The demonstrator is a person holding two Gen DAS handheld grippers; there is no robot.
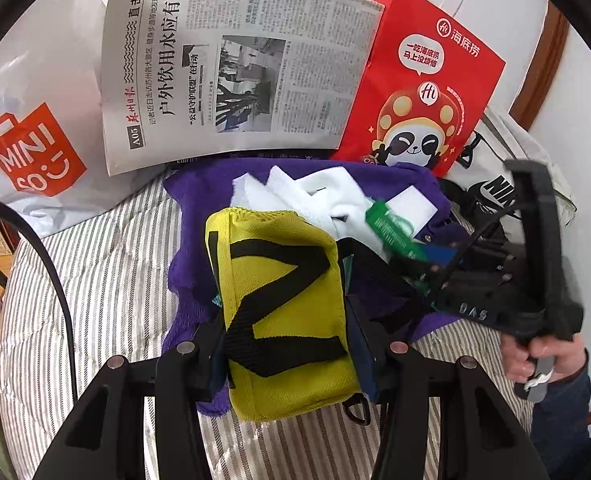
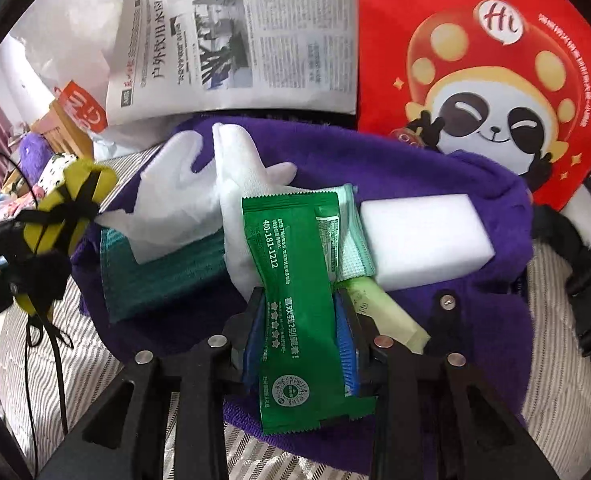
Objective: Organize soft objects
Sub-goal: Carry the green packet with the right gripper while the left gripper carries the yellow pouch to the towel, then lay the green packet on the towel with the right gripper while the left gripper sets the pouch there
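My left gripper (image 1: 287,344) is shut on a yellow mesh pouch (image 1: 283,304) with black straps, held above the striped bedding. The same pouch (image 2: 69,200) shows at the left of the right wrist view. My right gripper (image 2: 301,340) is shut on a green sachet (image 2: 295,300), its blue pads (image 2: 347,344) against the sachet's sides. It hangs over a purple towel (image 2: 475,312). On the towel lie white gloves (image 2: 183,192), a white sponge block (image 2: 423,236), a teal cloth (image 2: 155,280), a light green cloth (image 2: 351,240) and a pale green packet (image 2: 387,316).
A newspaper (image 1: 235,72) and a red paper bag (image 1: 423,88) stand propped behind the pile. A white plastic shopping bag (image 1: 35,148) lies at the left. A black and white strap bag (image 1: 491,192) sits at the right. Striped bedding (image 1: 107,264) covers the surface.
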